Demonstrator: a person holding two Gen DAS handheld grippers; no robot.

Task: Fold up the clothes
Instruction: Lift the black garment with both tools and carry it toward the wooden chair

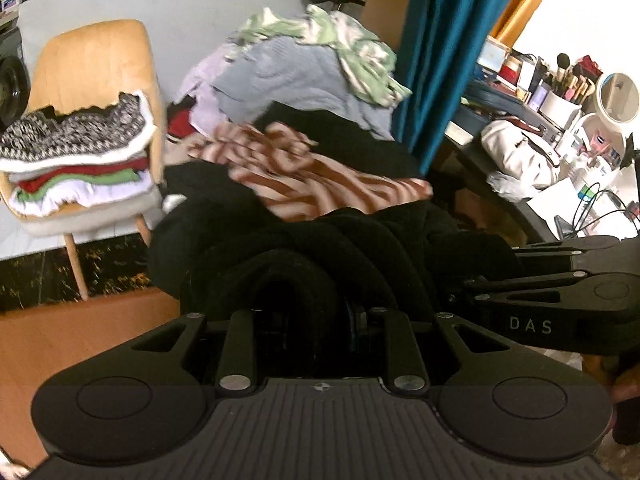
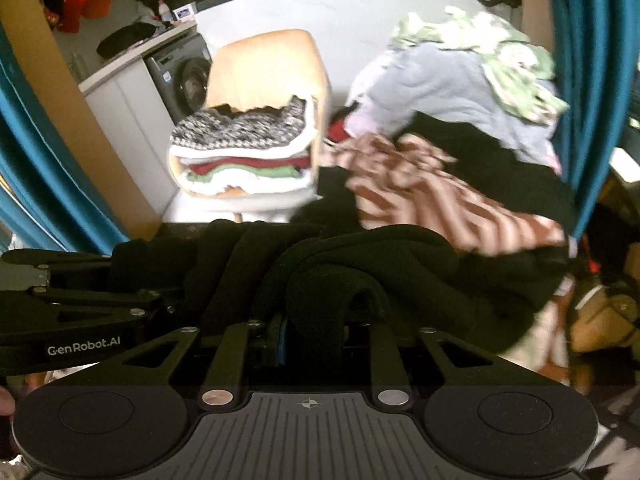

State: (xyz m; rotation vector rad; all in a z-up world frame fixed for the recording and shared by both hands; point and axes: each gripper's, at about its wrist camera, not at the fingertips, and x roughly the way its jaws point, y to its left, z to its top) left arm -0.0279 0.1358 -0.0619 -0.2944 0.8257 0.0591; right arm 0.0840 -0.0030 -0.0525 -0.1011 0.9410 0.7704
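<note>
Chair [image 1: 92, 64]: one wooden chair at the left, standing on a pale floor.
Folded stack [image 1: 76, 168]: one pile on the chair seat; about five layers can be counted, a black-and-white knit on top, then white, red, green and white below.
Left gripper [image 1: 320, 320]: closed on a bunched fold of the black garment [image 1: 304, 248]; cloth fills the space between the fingers and hides the tips.
Black garment: one dark fleecy piece, gathered in thick ridges across the foreground and spanning between the two grippers.
Striped garment [image 1: 320, 176]: one brown-and-cream piece, blurred, lying just behind the black garment and touching it.
Unfolded heap [image 1: 304, 72]: one mound behind; at least three pieces show, lilac, pale blue, and green-and-white on top.
Right gripper [image 2: 312, 320]: clamped on another fold of the same black garment, close beside the left gripper.
Curtain [image 1: 444, 40]: one teal curtain hanging beside the heap.
Dressing table [image 1: 560, 120]: one cluttered top at the far right, with one round mirror and one white bag; the small items are too many to count.
</note>
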